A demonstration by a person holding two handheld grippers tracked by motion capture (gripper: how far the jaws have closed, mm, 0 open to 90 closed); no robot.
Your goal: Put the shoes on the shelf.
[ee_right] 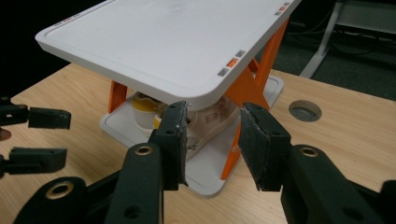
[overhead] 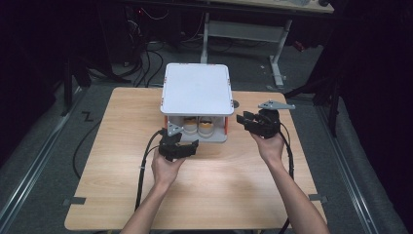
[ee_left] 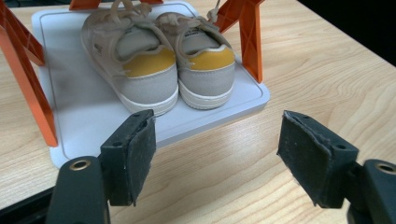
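Left gripper [overhead: 181,147]: held in left hand [overhead: 165,168] at 7 o'clock of frame centre, jaws wide apart, nothing between; right gripper [overhead: 251,122]: held in right hand [overhead: 269,145] at 3 o'clock, pointing toward 9 o'clock, jaws parted, empty.

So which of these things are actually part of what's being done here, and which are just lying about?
Part of the job:
- pair of shoes
- white two-shelf rack holding them
- left gripper, open
- right gripper, open

Just lying about:
- wooden table
- round hole in the tabletop
- cables on the floor
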